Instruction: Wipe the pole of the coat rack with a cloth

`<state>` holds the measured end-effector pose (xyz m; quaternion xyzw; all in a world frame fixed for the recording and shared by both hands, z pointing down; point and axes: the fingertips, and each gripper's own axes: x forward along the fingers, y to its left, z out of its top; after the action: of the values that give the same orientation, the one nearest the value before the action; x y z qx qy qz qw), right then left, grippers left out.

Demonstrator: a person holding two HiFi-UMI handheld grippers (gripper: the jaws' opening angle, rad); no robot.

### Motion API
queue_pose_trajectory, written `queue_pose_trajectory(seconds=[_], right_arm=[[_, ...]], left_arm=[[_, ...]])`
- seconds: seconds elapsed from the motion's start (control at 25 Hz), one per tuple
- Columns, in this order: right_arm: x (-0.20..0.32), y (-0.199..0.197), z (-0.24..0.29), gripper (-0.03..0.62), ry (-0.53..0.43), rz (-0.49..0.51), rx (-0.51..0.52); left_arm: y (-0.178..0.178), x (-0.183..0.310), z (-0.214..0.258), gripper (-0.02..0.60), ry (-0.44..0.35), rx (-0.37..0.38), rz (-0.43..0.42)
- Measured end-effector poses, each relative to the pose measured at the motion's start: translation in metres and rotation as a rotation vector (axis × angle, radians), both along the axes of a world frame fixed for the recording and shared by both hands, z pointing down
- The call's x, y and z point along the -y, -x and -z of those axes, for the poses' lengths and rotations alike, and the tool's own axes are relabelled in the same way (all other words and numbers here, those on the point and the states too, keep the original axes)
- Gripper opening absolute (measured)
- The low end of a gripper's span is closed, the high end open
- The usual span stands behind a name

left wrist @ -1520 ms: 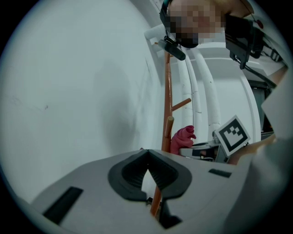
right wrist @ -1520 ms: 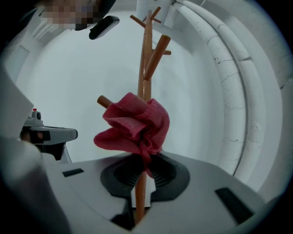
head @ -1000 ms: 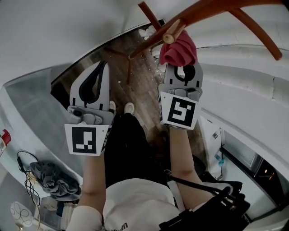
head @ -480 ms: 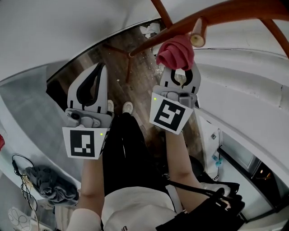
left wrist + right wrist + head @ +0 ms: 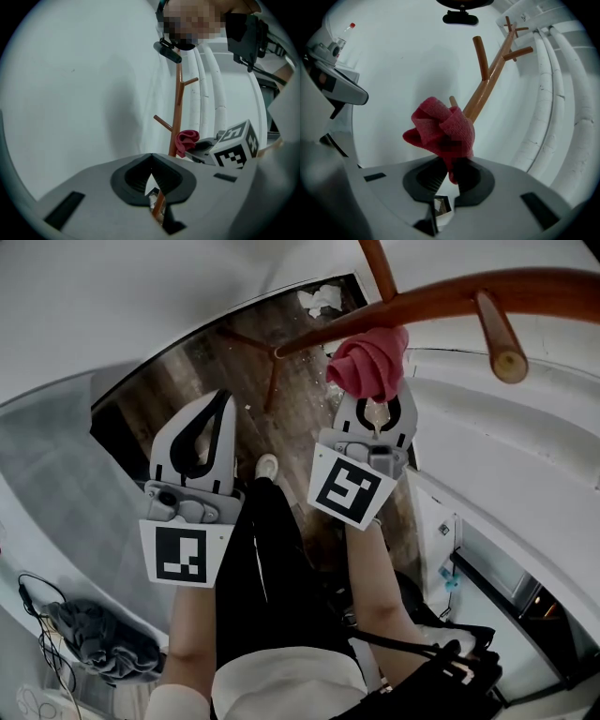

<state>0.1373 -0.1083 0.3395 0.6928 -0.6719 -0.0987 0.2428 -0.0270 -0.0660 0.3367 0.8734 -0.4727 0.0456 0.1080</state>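
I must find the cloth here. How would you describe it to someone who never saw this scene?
Look for the brown wooden coat rack pole by the white wall. Close to it, the right gripper holds a bunched cloth. It is the only pinkish-red, soft thing; its neighbours are white, grey or wooden.

I am pinching a crumpled red cloth (image 5: 440,131) in the closed jaws of my right gripper (image 5: 451,174), its bunched top resting against the slanting orange-brown wooden pole (image 5: 490,84), near white wall pipes (image 5: 553,93).
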Motion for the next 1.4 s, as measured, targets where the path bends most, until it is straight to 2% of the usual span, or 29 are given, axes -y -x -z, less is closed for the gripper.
queue_pose_trajectory(seconds=[0.28,0.48,1.4], right_arm=[[-0.003,0.001,-0.018,0.049,0.022,-0.002,-0.037],[0.0,0.005,-0.031,0.049,0.055,0.031,-0.123],[0.002,0.009,-0.095,0.049,0.124,0.029,-0.14]], left_arm=[[0.002,-0.004,-0.018,0.012,0.024,0.004,-0.014],[0.005,-0.003,-0.025,0.012,0.035,0.009,-0.016],[0.014,-0.003,-0.071,0.012,0.104,0.006,0.01]])
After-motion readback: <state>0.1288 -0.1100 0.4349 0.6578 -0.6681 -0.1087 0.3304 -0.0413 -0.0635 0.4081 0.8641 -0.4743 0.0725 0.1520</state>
